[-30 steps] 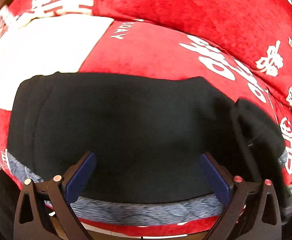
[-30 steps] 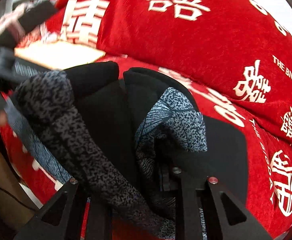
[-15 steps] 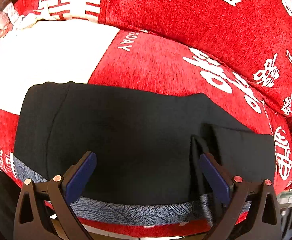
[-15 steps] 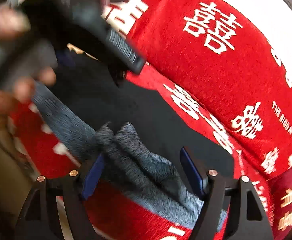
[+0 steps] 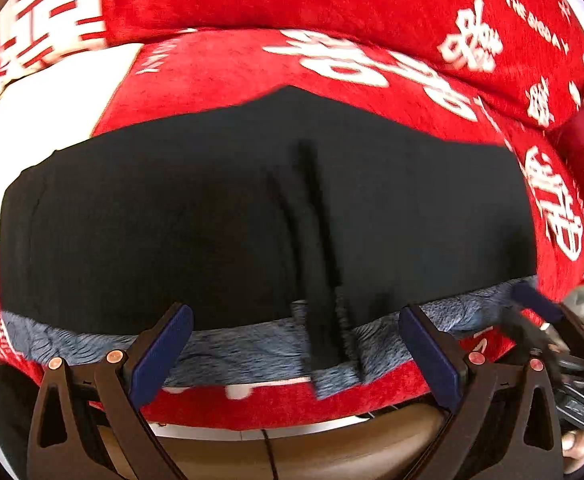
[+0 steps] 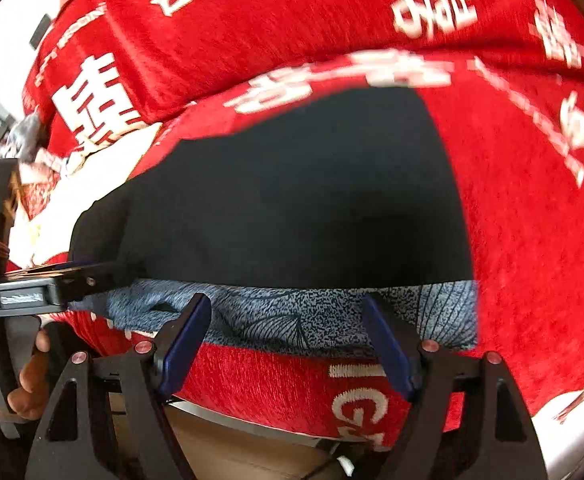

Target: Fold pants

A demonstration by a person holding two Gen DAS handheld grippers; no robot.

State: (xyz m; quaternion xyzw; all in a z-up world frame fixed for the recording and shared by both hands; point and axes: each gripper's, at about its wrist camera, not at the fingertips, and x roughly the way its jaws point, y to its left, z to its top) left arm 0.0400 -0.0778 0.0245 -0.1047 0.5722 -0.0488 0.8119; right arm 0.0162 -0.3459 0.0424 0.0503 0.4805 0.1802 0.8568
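Black pants [image 5: 212,220] with a grey patterned waistband [image 5: 252,348] lie flat on the red sofa seat, a folded edge running down the middle [image 5: 316,240]. My left gripper [image 5: 296,352] is open and empty, just in front of the waistband. My right gripper [image 6: 288,336] is open and empty, over the waistband [image 6: 292,316] of the pants [image 6: 292,200]. The right gripper's finger also shows in the left wrist view at the far right [image 5: 536,304]. The left gripper shows at the left edge of the right wrist view [image 6: 52,284].
The red sofa cover [image 5: 252,76] with white lettering runs behind, with red back cushions [image 6: 292,12]. A white patch [image 5: 44,92] lies left of the pants. The sofa's front edge [image 5: 292,404] is just below the waistband.
The right gripper let go of the waistband and opened. The lifted pant part now lies flat on the seat. Both grippers drew back toward the front edge.
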